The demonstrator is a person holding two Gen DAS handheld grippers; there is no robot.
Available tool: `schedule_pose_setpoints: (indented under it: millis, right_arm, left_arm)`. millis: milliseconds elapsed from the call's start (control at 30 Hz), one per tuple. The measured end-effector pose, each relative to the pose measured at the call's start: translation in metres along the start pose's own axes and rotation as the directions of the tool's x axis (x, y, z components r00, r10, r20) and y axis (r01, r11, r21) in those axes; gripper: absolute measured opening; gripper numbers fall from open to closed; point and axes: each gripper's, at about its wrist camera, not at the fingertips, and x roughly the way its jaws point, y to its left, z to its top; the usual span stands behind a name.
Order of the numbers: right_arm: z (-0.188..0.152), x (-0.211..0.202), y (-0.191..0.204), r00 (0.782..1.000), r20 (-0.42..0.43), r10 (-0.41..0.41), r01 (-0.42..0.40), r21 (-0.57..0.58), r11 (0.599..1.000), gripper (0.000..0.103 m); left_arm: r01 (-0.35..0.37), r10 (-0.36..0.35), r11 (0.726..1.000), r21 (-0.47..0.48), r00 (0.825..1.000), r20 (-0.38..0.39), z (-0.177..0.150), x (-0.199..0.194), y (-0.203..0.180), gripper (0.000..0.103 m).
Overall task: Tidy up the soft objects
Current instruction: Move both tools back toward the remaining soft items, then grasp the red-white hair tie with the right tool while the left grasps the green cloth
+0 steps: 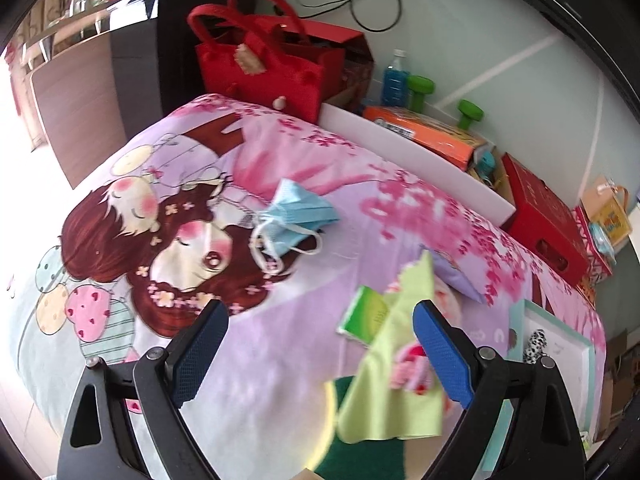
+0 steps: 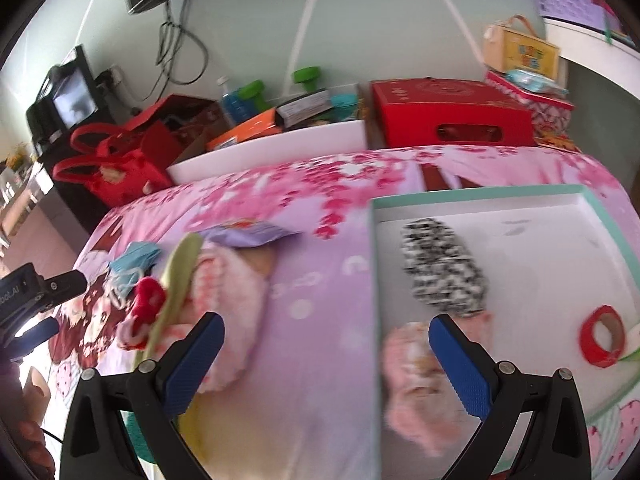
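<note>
Left gripper: the left gripper (image 1: pixel 320 344), black with blue ribbed pads, had its fingers spread wide and nothing between them.
Right gripper: the right gripper (image 2: pixel 326 354), of the same make, was also spread wide and gripped nothing.
Bedspread: a pink and lilac bedspread printed with a cartoon girl and blossoms (image 1: pixel 248 380) lay under both pairs of fingers.
Cloth: a pale lime-green cleaning cloth (image 1: pixel 394 384) lay crumpled just inside the left gripper's right finger, blurred, and draped over part of a small green tissue packet (image 1: pixel 362 316).
Mask: a crumpled light-blue face mask with white ear loops (image 1: pixel 294 216) lay well beyond the left fingertips, roughly midway between them.
Pink item: a fluffy pink knitted soft item (image 2: pixel 228 312) rested beyond the right gripper's left finger; what it was could not be told through the blur.
Tray: a shallow white box lid with a teal rim (image 2: pixel 472 194) sat ahead of the right gripper's right finger.
In the tray: a black-and-white speckled fuzzy sock (image 2: pixel 442 266) lay just past the right fingertip, a second pink fluffy piece (image 2: pixel 416 388) lay below it beside that finger, and a red tape roll (image 2: pixel 602 336) sat further right.
Sponge: a green and yellow scouring sponge (image 1: pixel 352 452) showed low between the left fingers, under the cloth's edge.
</note>
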Motion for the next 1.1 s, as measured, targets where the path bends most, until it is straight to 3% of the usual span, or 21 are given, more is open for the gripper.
schedule_pose_setpoints:
  millis: [433,600,833,967,1100]
  right_arm:
    - [-0.006,0.008,0.058,0.996,0.008,0.086,-0.085,-0.090,0.992,0.103]
    - [-0.009,0.009,0.077,0.997,0.017,0.082,-0.079,-0.148,0.986,0.103]
    - [-0.012,0.003,0.095,0.994,0.068,0.089,-0.073,-0.207,0.976,0.103]
    - [-0.012,0.001,0.102,0.989,0.079,0.128,-0.109,-0.210,0.972,0.103]
    - [-0.014,0.004,0.111,0.993,0.096,0.069,-0.044,-0.242,0.969,0.103]
  left_arm:
    - [0.016,-0.017,0.993,-0.119,1.000,-0.006,0.002,0.008,0.051,0.098]
    - [0.000,-0.003,0.987,-0.159,1.000,-0.021,0.001,0.017,0.064,0.098]
    - [-0.081,0.076,0.991,-0.108,0.996,-0.048,0.001,0.028,0.072,0.098]
    - [-0.102,0.095,0.989,-0.108,0.993,-0.069,0.002,0.037,0.080,0.098]
    - [-0.097,0.087,0.987,-0.131,0.993,-0.083,0.002,0.043,0.089,0.098]
